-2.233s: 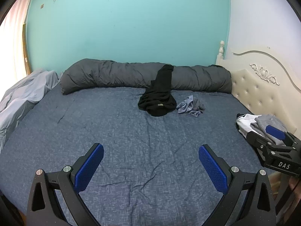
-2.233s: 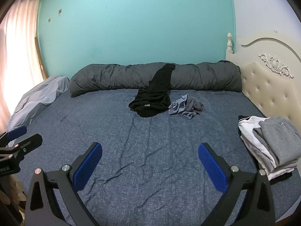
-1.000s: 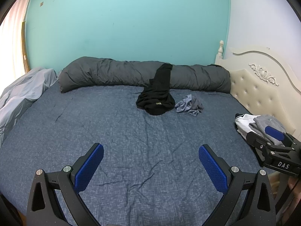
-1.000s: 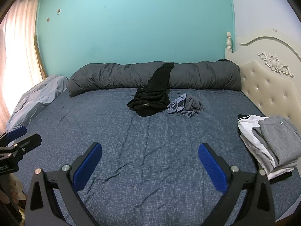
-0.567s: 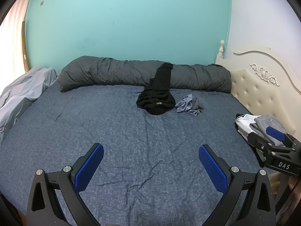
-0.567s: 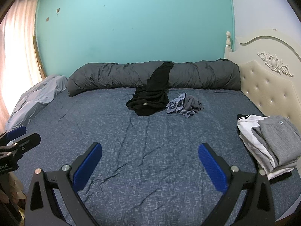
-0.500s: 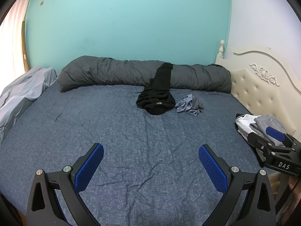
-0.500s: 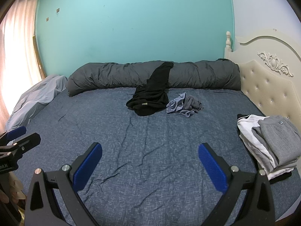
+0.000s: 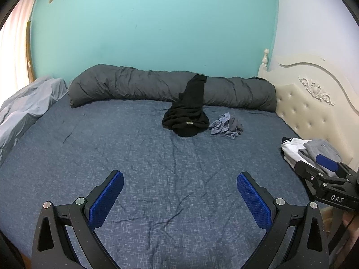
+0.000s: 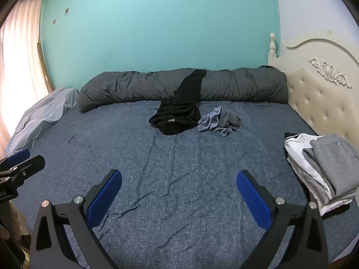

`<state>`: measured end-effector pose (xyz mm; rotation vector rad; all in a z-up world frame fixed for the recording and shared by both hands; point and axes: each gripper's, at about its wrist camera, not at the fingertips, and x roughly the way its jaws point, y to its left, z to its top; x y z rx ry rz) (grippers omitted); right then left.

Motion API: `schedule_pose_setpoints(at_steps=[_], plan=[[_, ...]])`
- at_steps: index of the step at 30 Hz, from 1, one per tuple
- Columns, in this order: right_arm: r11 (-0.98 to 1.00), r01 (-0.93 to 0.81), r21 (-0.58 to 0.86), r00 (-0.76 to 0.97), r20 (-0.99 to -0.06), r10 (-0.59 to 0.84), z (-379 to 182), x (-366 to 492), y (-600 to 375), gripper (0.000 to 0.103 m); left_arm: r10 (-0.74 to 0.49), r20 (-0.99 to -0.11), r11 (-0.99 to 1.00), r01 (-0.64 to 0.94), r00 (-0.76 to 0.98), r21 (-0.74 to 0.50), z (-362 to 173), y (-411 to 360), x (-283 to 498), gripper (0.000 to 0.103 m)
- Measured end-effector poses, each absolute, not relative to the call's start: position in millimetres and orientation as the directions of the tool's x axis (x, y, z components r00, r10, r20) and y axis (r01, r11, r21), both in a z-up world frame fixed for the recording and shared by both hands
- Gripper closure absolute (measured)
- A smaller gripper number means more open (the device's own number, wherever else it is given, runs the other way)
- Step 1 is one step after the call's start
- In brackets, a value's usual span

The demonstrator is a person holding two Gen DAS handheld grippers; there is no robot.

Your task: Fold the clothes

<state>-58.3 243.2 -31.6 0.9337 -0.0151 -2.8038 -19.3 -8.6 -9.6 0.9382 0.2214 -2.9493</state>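
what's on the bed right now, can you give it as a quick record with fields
surface: blue bed sheet
unfolded: black garment, draped partly up the rolled grey duvet; crumpled blue-grey garment beside it
folded: stack of grey and white clothes near the cream headboard
left gripper: open, empty, above the sheet
right gripper: open, empty, above the sheet

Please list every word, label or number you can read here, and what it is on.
"DAS": white letters on the right tongs.
Letters on the left tongs: cut off, unreadable.
Label on the black garment: too small to read.
Tag on the grey top: no legible text.
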Motion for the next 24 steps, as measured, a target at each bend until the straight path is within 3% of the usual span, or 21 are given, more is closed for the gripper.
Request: schedule_pose_setpoints(at_steps=[9, 24], plan=[[-0.976, 0.193, 0.097, -0.738, -0.641, -0.210, -72.1, -108.5, 238.3, 0.000, -0.016, -0.595, -0.981, 0.127, -0.803, -0.145, -43.6, -32.3, -51.0, 0.000], [-0.965, 0.246, 0.091, -0.679, -0.694, -0.238, -165.3, -271.5, 217.3, 0.002, -0.065, -0.641, -0.938, 0.266, -0.765, -0.222, -147.3, -114.6, -137.1, 0.000]])
